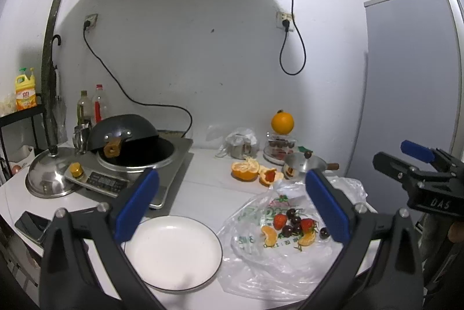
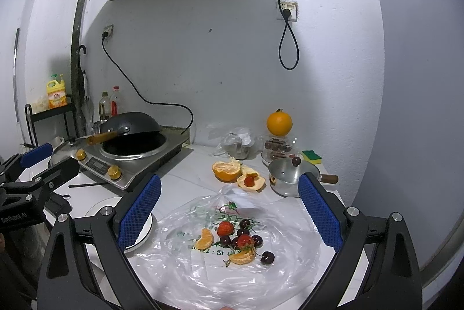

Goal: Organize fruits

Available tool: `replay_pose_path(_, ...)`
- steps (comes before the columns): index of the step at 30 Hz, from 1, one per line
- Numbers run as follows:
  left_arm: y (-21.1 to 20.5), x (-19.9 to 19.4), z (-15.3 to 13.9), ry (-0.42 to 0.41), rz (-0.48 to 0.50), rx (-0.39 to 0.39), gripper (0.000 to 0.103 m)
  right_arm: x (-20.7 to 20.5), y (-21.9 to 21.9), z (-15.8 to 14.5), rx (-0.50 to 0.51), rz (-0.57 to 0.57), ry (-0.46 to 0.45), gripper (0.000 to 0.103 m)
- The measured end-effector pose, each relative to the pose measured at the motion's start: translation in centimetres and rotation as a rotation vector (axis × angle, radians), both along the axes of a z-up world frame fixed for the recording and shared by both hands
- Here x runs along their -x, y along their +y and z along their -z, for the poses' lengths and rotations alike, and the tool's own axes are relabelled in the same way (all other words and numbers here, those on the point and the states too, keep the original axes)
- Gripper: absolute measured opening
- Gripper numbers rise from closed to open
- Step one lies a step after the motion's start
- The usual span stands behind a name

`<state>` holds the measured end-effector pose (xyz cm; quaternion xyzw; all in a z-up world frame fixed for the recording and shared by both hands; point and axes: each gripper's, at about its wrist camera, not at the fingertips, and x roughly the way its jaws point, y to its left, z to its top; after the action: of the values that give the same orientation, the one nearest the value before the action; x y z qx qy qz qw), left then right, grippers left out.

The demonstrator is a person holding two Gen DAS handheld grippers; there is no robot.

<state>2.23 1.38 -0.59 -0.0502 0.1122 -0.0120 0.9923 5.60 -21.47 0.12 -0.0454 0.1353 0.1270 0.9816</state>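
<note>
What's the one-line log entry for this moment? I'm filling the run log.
stage: start | left gripper: open | right gripper: open | fruit: on bag | plate: bare

You've got red strawberries [image 2: 225, 228], dark cherries [image 2: 267, 257] and orange segments [image 2: 204, 239] on a clear bag [image 2: 278, 275] printed green. White plate [image 1: 174, 252] rimmed black. Your hand-held gripper [image 2: 229, 211] shows blue cross-hatched pads [image 2: 139, 215] on black, over a white worktop [image 2: 188, 165].
</note>
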Motion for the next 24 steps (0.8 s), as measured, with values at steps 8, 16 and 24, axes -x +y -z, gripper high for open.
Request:
replay_pose_path(8,-0.07,-0.12,0.15,0.003,0.006,0.002,0.102,0.21,0.36,0.07,-0.001,-0.009,-0.001,0.097)
replay_pose_path(16,-0.03,-0.14,0.23,-0.002,0.004,-0.001,0.102,0.28,0.55,0.01,0.001,-0.009,0.000,0.097)
replay_pose_path(24,-0.01,-0.32,0.10,0.000,0.013,-0.011,0.102,-0.11,0.72,-0.18,0.000,-0.009,0.007,0.097)
